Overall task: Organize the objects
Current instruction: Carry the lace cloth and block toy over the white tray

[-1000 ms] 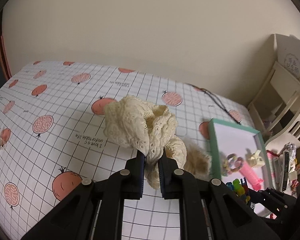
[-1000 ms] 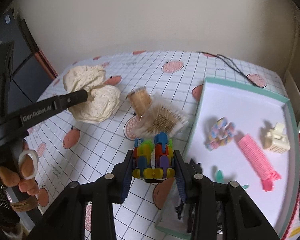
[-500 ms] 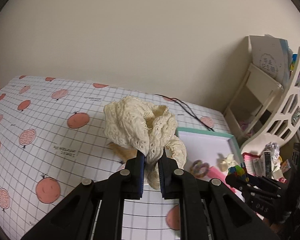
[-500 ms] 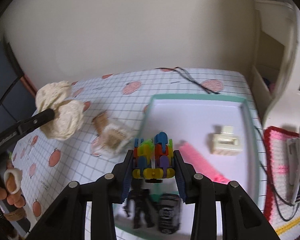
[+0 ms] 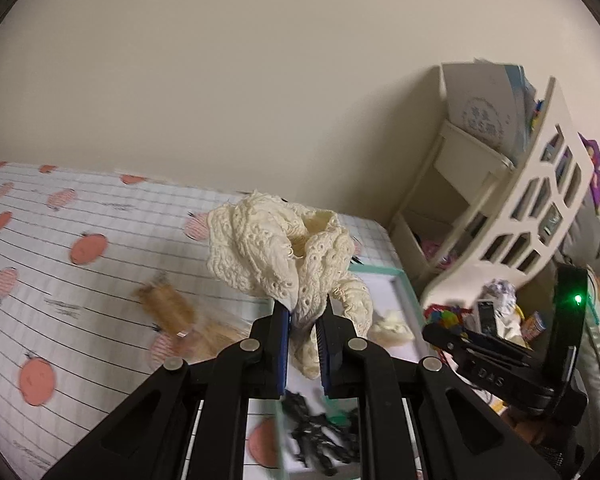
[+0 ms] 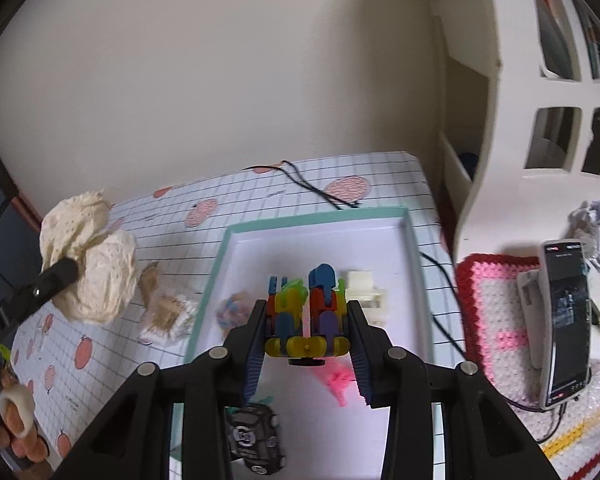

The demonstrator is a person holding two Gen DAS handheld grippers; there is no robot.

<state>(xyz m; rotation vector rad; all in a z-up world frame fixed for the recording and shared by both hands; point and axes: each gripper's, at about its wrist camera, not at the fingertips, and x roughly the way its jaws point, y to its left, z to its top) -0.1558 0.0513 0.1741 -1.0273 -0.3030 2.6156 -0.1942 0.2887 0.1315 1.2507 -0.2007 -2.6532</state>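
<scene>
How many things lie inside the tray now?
5 visible: black toy car at the near edge, pink comb, cream hair clip, pastel beads, black figure. The grippers may hide more.

The tray (image 6: 214, 264) lies on the table (image 6: 172, 220) toward its right end, with the shelf unit (image 6: 512, 92) beyond to the right. 2 wrapped items, possibly snacks (image 6: 164, 312), lie on the table just left of the tray. In the tray, the clip (image 6: 366, 290) sits right of the beads (image 6: 232, 310), and the toy car (image 6: 254, 436) is nearest.
</scene>
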